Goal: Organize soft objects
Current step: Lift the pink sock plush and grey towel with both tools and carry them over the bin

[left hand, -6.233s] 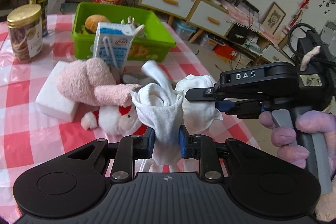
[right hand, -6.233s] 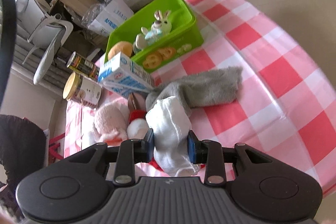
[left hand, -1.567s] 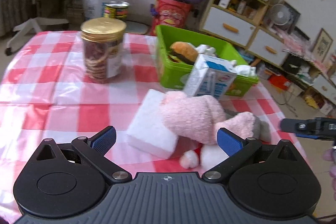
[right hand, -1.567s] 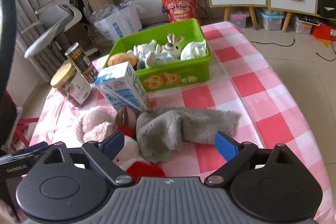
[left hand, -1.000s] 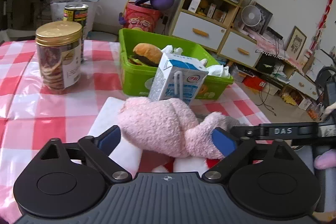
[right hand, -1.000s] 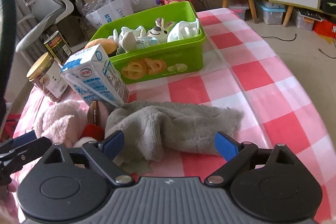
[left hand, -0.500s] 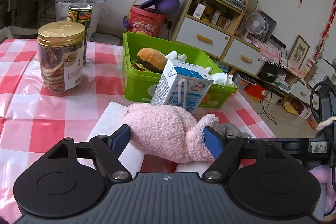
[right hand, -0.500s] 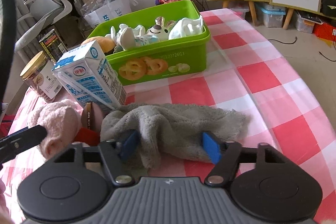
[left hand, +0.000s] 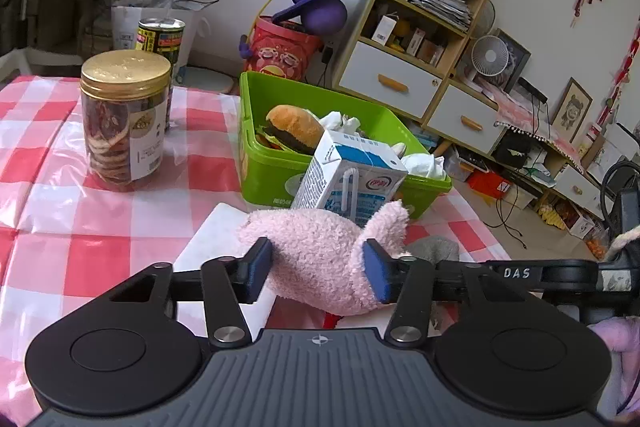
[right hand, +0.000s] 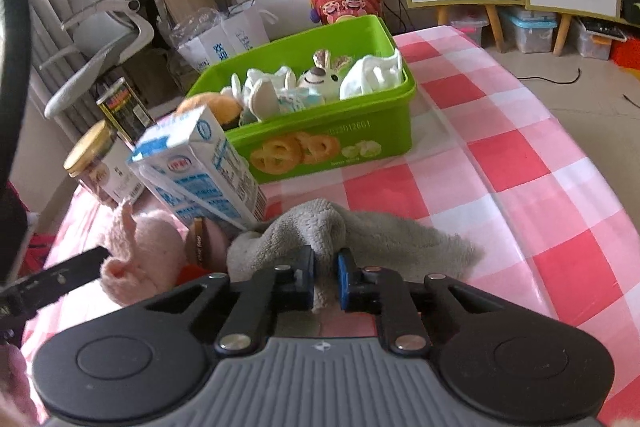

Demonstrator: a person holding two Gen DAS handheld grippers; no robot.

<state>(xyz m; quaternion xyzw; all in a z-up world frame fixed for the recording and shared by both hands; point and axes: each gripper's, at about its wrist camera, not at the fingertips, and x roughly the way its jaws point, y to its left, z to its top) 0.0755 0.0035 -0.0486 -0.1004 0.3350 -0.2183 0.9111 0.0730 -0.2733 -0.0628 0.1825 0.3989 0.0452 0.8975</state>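
Pink plush [left hand: 320, 251] – left hand-held gripper [left hand: 318, 269] closing, pads touching; right hand-held gripper [right hand: 326, 277] pinching grey towel [right hand: 360, 227].

Plush toy [right hand: 198, 247] mostly hidden under pink cloth [left hand: 320, 259] & grey towel [right hand: 360, 231].

On the red-and-white checked tablecloth [left hand: 100, 239], a green plastic bin [right hand: 332, 143] stands at the far side, with a plush burger [left hand: 294, 125], a small rabbit toy [right hand: 322, 77] and a crumpled white cloth [right hand: 374, 75] inside. A tilted blue-and-white milk carton [left hand: 352, 183] stands just before the bin. Before the carton lie a fluffy pink plush toy [left hand: 320, 251] and, to its right, a grey fleece towel [right hand: 360, 231]. A gold-lidded clear jar [left hand: 124, 119] stands left of the bin, a printed tin can [left hand: 160, 39] behind it.
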